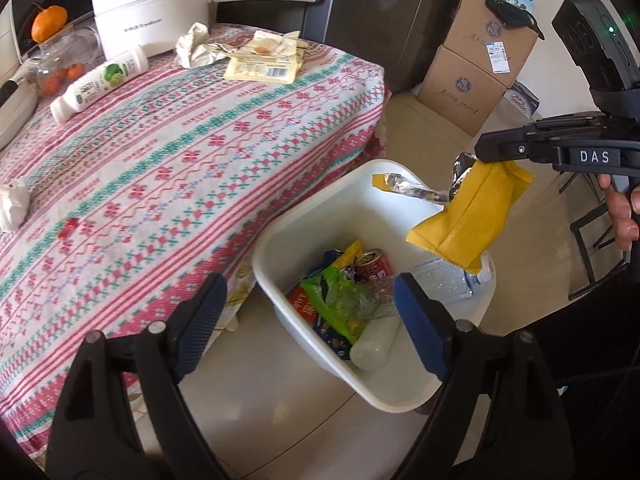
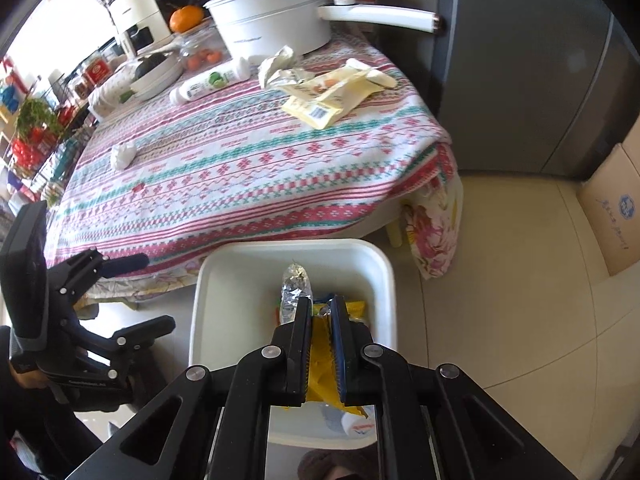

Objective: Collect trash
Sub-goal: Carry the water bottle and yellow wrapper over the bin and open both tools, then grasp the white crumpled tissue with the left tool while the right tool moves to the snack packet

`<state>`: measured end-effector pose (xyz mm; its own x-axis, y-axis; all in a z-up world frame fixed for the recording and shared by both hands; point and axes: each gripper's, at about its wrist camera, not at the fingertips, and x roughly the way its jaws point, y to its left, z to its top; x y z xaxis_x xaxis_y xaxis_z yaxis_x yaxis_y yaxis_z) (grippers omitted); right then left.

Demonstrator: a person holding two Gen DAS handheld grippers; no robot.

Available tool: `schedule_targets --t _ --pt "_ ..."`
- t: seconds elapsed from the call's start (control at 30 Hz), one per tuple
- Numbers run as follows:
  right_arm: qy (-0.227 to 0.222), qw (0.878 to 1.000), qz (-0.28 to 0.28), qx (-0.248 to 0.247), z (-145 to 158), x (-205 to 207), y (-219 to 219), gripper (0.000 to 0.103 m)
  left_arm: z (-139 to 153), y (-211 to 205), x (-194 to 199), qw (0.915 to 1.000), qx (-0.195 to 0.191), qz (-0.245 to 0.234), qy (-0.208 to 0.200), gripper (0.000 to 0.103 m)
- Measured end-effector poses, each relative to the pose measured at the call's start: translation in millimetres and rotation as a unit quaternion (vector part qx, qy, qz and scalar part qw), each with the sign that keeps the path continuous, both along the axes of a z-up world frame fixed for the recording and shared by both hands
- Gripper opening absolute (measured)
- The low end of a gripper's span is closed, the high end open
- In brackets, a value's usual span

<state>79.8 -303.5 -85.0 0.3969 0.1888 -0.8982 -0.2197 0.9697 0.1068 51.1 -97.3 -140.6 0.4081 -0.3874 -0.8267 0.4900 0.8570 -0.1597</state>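
**Yellow wrapper held over the bin, left tongs wide and empty**

Blue-padded fingers (image 1: 200,320) of the left tongs (image 1: 308,320) fill the bottom of the left wrist view, spread far apart with nothing between them. No earlier picture is at hand, so only their wide stance can be told. Between and beyond them, at lower centre, sits the white bin (image 1: 400,396) on the pale floor, right at the edge of the worktop (image 1: 180,168). Inside it lie a red can (image 1: 374,264), a green packet (image 1: 340,300), a white bottle (image 1: 374,346) on its side and a clear plastic bottle (image 1: 440,284) at the right rim.

At the right of that view the right tongs (image 1: 480,150) reach in from the edge, closed on the top of a yellow wrapper (image 1: 468,220) that hangs above the bin's right side, its torn foil lining sticking out to the left. From the right wrist view the same wrapper (image 2: 320,344) is pinched between the right tongs (image 2: 320,308) at lower centre, directly over the bin (image 2: 296,252).

On the patterned cloth of the worktop, trash remains: a pale yellow packet (image 1: 264,66) and crumpled paper (image 1: 196,44) at upper centre, a white bottle with a green label (image 1: 100,82) lying at upper left, and a wad of tissue (image 1: 14,204) at the left edge. A white pot (image 1: 148,8) stands behind them, with cardboard boxes (image 1: 476,76) at upper right.
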Motion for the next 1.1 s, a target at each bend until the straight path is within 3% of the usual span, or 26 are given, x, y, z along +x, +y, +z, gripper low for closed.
schedule_targets --t 0.3,0.33,0.43,0.47,0.93,1.1 --pt "0.011 1.0 0.011 -0.001 -6 8 20 0.015 10 24 -2 0.9997 0.006 0.021 -0.01 0.091" --pt "0.016 1.0 0.011 0.003 -7 10 22 0.023 11 26 -2 0.9997 0.008 0.022 -0.011 0.091" --pt "0.018 1.0 -0.001 0.007 -7 13 24 0.061 13 33 -4 0.9995 0.011 0.027 -0.014 0.093" --pt "0.015 1.0 -0.004 0.008 -6 13 24 0.065 13 35 -5 0.9994 0.012 0.028 -0.014 0.093" --pt "0.009 1.0 -0.009 0.0 -1 25 40 0.075 26 67 8 0.9978 0.017 0.061 -0.018 0.094" --pt "0.004 1.0 -0.018 -0.005 1 32 44 0.078 37 102 32 0.9911 0.028 0.126 -0.033 0.094"
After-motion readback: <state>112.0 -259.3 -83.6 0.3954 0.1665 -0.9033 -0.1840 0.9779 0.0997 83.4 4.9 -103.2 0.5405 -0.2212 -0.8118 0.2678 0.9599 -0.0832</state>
